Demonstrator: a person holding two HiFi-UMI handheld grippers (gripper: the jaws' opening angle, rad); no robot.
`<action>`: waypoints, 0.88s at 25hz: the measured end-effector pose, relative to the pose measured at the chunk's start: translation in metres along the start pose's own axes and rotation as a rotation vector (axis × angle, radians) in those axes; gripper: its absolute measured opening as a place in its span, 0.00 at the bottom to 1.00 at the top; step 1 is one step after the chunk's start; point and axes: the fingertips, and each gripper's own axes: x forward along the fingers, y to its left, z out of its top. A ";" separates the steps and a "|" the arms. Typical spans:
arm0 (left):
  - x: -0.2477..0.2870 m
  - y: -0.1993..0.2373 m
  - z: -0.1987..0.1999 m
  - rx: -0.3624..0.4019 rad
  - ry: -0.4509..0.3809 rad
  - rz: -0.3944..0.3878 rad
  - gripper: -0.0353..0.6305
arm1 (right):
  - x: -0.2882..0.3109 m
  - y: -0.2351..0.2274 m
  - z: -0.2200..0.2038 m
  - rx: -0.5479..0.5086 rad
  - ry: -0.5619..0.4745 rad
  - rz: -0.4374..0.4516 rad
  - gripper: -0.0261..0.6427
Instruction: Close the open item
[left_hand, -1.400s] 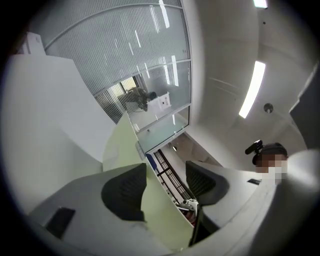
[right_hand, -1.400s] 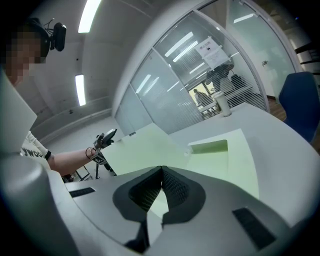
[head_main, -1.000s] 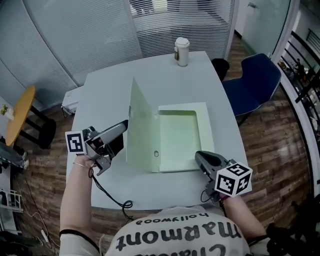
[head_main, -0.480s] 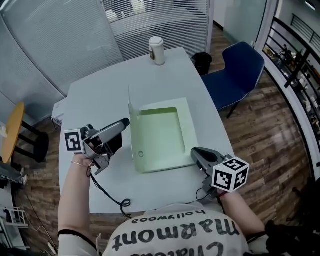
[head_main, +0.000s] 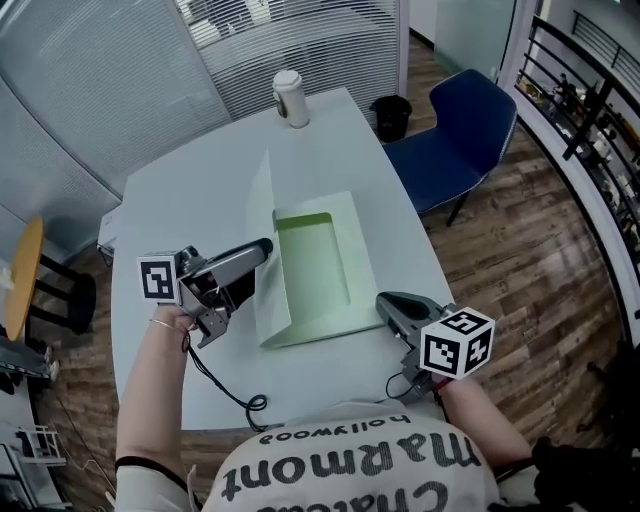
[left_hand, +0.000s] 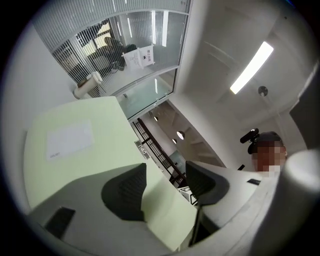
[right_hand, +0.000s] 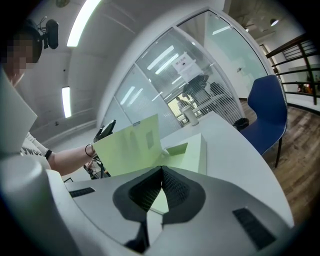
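Green box file (head_main: 325, 262) mid-surface (head_main: 190, 200), lid (head_main: 268, 215) half-up btwn left gripper (head_main: 264, 246) fingers, spread, not clamping. Right gripper (head_main: 384, 300) fingers shut by near corner. Risk: lid slips out, flops back open.

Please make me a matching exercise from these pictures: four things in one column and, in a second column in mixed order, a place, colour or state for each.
Things
1. cup
2. chair
3. lid
4. right gripper

Place, colour or state
A. jaws together
B. at the far end of the table
C. blue
D. raised, not yet closed

Pairs: 1-B, 2-C, 3-D, 4-A
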 end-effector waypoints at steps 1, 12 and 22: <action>0.002 0.001 -0.001 -0.006 0.013 0.002 0.44 | 0.001 0.002 0.000 0.001 0.002 0.002 0.04; 0.070 0.041 -0.037 -0.045 0.132 0.055 0.44 | -0.030 -0.040 -0.013 0.041 -0.012 -0.027 0.04; 0.101 0.066 -0.058 -0.079 0.202 0.092 0.44 | -0.053 -0.058 -0.031 0.096 -0.034 -0.066 0.04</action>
